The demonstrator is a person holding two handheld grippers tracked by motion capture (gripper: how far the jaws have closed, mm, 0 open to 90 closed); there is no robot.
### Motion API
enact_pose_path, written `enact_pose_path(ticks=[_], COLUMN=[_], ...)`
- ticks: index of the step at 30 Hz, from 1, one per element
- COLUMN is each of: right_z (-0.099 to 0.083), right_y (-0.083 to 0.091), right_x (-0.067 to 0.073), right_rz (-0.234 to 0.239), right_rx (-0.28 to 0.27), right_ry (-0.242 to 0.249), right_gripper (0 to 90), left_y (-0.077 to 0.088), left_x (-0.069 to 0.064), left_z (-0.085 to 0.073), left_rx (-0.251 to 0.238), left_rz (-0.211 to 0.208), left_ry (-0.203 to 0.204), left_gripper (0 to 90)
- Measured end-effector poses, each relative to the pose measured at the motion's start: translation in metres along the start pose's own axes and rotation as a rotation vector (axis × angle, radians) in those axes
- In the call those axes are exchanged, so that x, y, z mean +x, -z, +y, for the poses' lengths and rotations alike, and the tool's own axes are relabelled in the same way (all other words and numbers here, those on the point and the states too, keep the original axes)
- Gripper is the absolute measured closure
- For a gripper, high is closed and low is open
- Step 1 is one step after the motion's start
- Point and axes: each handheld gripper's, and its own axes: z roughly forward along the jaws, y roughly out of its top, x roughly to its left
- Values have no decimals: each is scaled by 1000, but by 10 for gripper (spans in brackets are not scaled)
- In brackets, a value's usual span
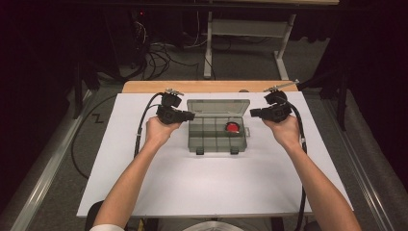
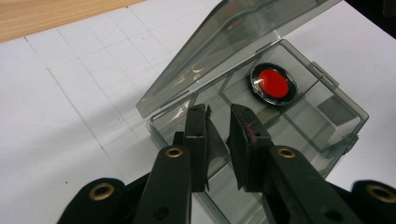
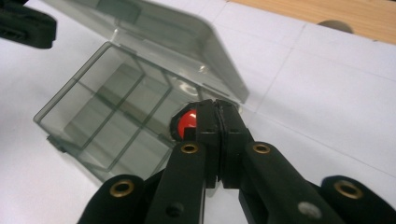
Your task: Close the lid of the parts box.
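**Open box between two grippers**

We see a white table (image 1: 207, 183) with a smoky clear box (image 1: 216, 139) near its middle, lid (image 1: 218, 106) raised at the far side. The box is split into compartments, and in one toward its right, far side lies a round black disc with a red centre, the disc (image 1: 233, 127). The other compartments look bare from here.

Our left hand (image 1: 159, 129) holds the left gripper (image 1: 190, 115) just beside the box's left end, at the level of the lid hinge. In the left gripper view its jaws stand a little apart, with a narrow gap between them and nothing in it; they hang over the near left corner of the box (image 2: 261, 135), and the disc (image 2: 273, 84) lies beyond them under the tilted lid (image 2: 224, 51).

Our right hand (image 1: 285, 129) holds the right gripper (image 1: 254, 113) just off the box's right end, apart from it. In the right gripper view its jaws are pressed together and hold nothing; the disc (image 3: 187, 120) peeps out from behind their tips, inside the box (image 3: 107, 126), and the left gripper (image 3: 25, 23) shows dark at the upper left.

A strip of bare wood (image 1: 202, 86) runs along the table's far edge, and cables (image 1: 159, 60) lie on the floor behind
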Motion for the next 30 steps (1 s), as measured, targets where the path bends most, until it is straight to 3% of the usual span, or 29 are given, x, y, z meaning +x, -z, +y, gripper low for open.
enact_pose_path(ticks=[6,11,12,13,26,30], right_z=[12,21,22,22,17,14], right_y=[6,7,7,6,4,4], right_x=[-5,1,2,3,7,8], right_rz=[-29,-30,-29,-30,-14,-2], right_rx=[-43,-56,-58,-57,-32,-26], right_ry=[-20,-3,3,7,28,36], right_gripper=[900,900,900,900,900,900], left_y=[1,1,-1,1,10,13], left_x=[0,0,-4,-1,5,8], left_z=[0,-1,-2,-2,-8,-9], left_rx=[10,16,-9,16,86,83], left_rz=[4,6,0,10,26,21], left_ry=[-4,-9,36,-11,6,17], left_gripper=[771,770,771,770,766,768])
